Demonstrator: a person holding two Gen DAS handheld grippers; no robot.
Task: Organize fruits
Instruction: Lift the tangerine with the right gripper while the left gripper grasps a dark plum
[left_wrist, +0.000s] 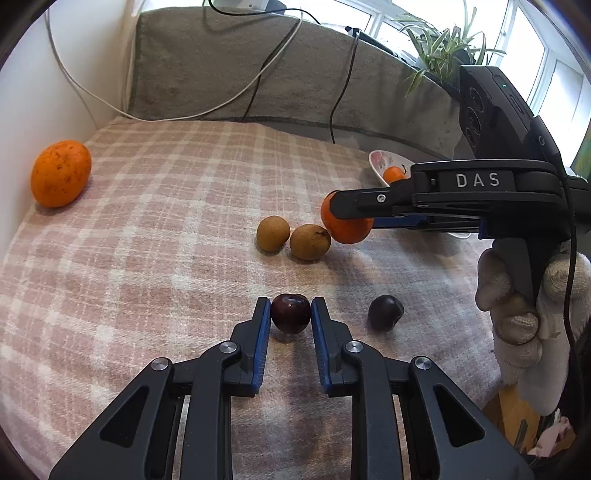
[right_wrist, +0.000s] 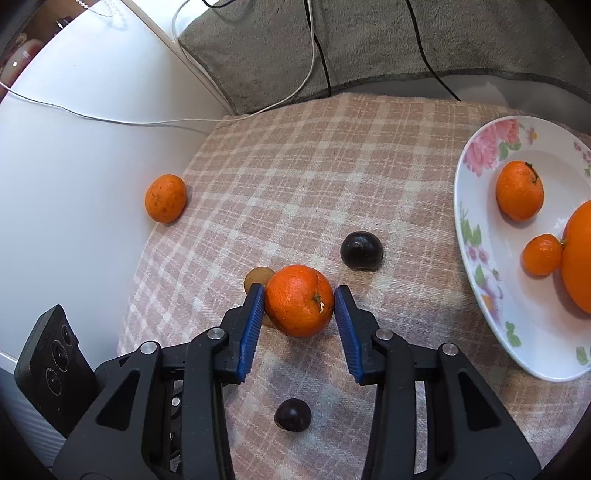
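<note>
Left wrist view: our left claw (left_wrist: 291, 308) pinches a dark plum (left_wrist: 290, 313) on the checked tabletop (left_wrist: 166, 229); right claw (right_wrist: 299, 295) clamps a mandarin (right_wrist: 299, 301) beside two brown fruits (left_wrist: 291, 238); floral plate (right_wrist: 476, 229) lies right.

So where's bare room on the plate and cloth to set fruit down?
The plate is bare along its near rim, left of the three oranges. The cloth is open between the far orange and the brown fruits. It is crowded around both grippers.
</note>
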